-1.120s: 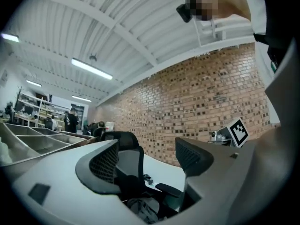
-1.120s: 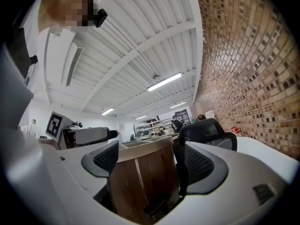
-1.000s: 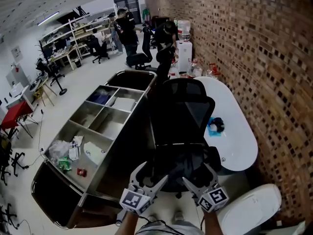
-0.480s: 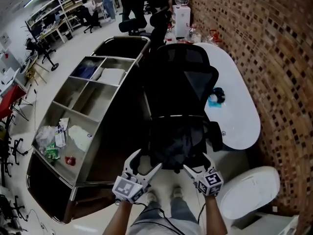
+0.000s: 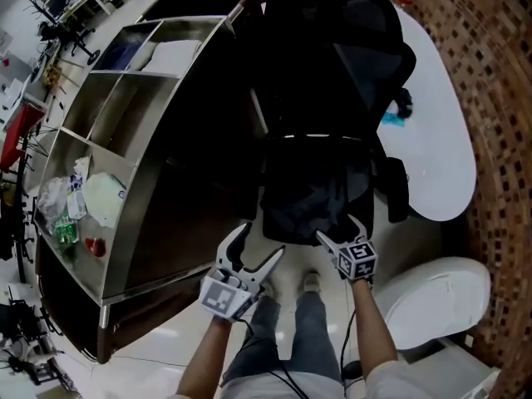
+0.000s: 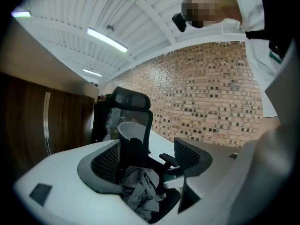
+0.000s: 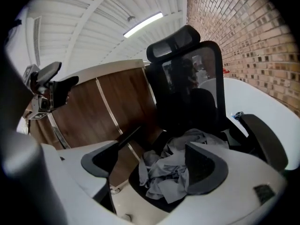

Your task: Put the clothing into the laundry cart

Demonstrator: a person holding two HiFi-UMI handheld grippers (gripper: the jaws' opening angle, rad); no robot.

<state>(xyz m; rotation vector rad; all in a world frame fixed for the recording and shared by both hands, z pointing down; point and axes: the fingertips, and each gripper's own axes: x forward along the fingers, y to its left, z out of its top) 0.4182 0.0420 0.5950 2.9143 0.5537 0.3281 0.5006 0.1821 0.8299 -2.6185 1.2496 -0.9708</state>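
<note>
A crumpled grey garment [image 5: 312, 196] lies on the seat of a black office chair [image 5: 332, 73]. The laundry cart [image 5: 179, 25], steel compartments on top and dark wood sides, stands left of the chair. My left gripper [image 5: 259, 243] hovers open at the seat's front left edge. My right gripper [image 5: 337, 229] is open at the front right edge, just short of the cloth. In the left gripper view the garment [image 6: 140, 191] lies beyond the spread jaws [image 6: 145, 158]. In the right gripper view the cloth [image 7: 176, 172] sits between and beyond the open jaws [image 7: 154, 165], untouched.
A white oval table [image 5: 436, 140] with a small blue item [image 5: 397, 110] stands right of the chair, against a brick wall. A white rounded seat [image 5: 432, 302] is at my right. Several cart compartments hold bags and bottles [image 5: 79, 214]. My legs are below.
The head view has tipped down and closer to the chair. Both grippers have come forward to the seat's front edge and stay open.
</note>
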